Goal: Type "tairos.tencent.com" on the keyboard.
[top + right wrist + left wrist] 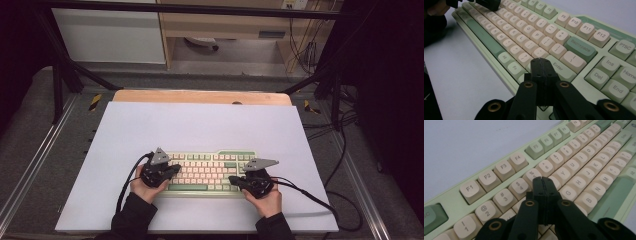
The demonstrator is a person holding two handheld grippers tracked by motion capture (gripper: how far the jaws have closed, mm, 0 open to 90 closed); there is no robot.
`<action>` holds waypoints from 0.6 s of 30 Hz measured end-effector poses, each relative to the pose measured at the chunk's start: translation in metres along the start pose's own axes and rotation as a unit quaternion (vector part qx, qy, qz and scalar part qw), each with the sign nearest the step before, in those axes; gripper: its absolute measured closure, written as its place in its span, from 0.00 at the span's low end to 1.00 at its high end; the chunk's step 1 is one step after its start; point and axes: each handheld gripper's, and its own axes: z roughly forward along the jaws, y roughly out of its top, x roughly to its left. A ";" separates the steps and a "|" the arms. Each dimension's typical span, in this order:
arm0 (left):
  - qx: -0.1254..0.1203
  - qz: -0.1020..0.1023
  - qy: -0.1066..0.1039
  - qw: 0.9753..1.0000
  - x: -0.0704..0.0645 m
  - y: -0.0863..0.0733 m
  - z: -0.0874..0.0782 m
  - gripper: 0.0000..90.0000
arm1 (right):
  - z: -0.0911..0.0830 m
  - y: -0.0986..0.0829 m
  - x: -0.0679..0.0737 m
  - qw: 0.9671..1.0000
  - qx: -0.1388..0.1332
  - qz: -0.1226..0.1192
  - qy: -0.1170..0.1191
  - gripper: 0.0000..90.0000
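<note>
A pale green keyboard (210,172) with cream and green keys lies on the white mat near the front edge. My left gripper (176,170) hovers over its left half, jaws shut with nothing between them. In the left gripper view the closed tips (542,180) sit just above the keys around the 5, T and R keys of the keyboard (584,157). My right gripper (233,180) is over the right end, also shut and empty. In the right gripper view its tips (540,61) hang near the Enter key of the keyboard (579,47). The other gripper (486,3) shows at the top left.
The white mat (200,130) covers a wooden table (200,96). Black cables (320,200) trail from both grippers across the mat. A metal frame (65,75) surrounds the table, with cabinets and loose cables behind.
</note>
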 end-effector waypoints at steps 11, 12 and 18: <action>-0.009 0.001 -0.006 1.000 -0.002 0.000 -0.009 1.00 | 0.000 0.000 0.000 1.000 -0.002 -0.001 -0.001 1.00; -0.009 0.001 -0.007 1.000 -0.002 0.000 -0.010 1.00 | -0.001 0.000 0.000 1.000 -0.001 -0.002 -0.001 1.00; -0.013 0.000 -0.012 1.000 -0.003 -0.002 -0.016 1.00 | -0.001 0.000 0.000 1.000 -0.003 -0.002 -0.002 1.00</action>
